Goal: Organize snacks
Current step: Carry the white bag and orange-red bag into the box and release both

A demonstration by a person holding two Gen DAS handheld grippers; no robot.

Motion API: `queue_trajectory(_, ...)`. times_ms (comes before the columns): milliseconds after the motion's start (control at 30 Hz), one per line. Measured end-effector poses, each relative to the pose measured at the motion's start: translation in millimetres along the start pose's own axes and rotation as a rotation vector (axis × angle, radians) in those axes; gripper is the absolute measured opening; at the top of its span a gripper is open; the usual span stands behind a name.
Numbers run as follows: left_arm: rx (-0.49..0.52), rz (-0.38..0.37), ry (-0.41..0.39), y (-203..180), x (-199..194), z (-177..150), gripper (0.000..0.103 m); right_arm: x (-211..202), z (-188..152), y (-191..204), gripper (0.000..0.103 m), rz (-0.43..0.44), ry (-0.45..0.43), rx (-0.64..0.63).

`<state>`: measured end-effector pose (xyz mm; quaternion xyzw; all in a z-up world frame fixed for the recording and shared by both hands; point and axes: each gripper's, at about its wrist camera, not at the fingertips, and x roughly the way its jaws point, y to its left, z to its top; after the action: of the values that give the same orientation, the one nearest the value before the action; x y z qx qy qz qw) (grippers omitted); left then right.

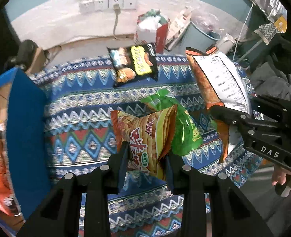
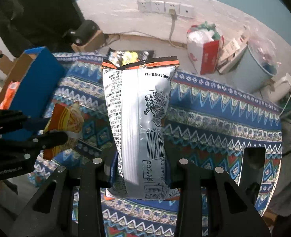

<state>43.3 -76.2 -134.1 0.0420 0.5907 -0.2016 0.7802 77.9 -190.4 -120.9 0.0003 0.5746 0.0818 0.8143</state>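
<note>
Cardboard box (image 1: 24, 118) with blue outer walls fills the left edge of the left wrist view, an orange packet already lying inside it. Lower centre, the left gripper (image 1: 146, 161) is clenched on an orange snack bag (image 1: 145, 136), raised off the patterned tabletop (image 1: 82, 118). Just behind lies a green packet (image 1: 183, 126), and a black packet (image 1: 134, 65) sits at upper centre. At right, the right gripper (image 1: 232, 118) grasps a tall silver-backed bag (image 1: 222, 79); its own view shows the jaws closed on that bag's lower end. The step in hand looks like carrying both bags to the box. Next, each must swing leftward over the open top before release, one after the other to avoid collision.
</note>
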Motion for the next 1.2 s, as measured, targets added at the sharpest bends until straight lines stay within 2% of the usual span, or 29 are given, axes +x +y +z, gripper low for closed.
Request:
queue_trajectory(333,0.035,0.096,-0.111,8,-46,-8,0.033,-28,19,32,0.035,0.048,-0.075,-0.035)
queue_trajectory(667,0.015,0.148,-0.204,35,-88,-12,0.033,-44,41,73,0.035,0.094,-0.129,-0.085)
queue_trajectory(1200,-0.114,0.216,-0.295,111,-133,-33,0.033,-36,77,140,0.035,0.168,-0.141,-0.150)
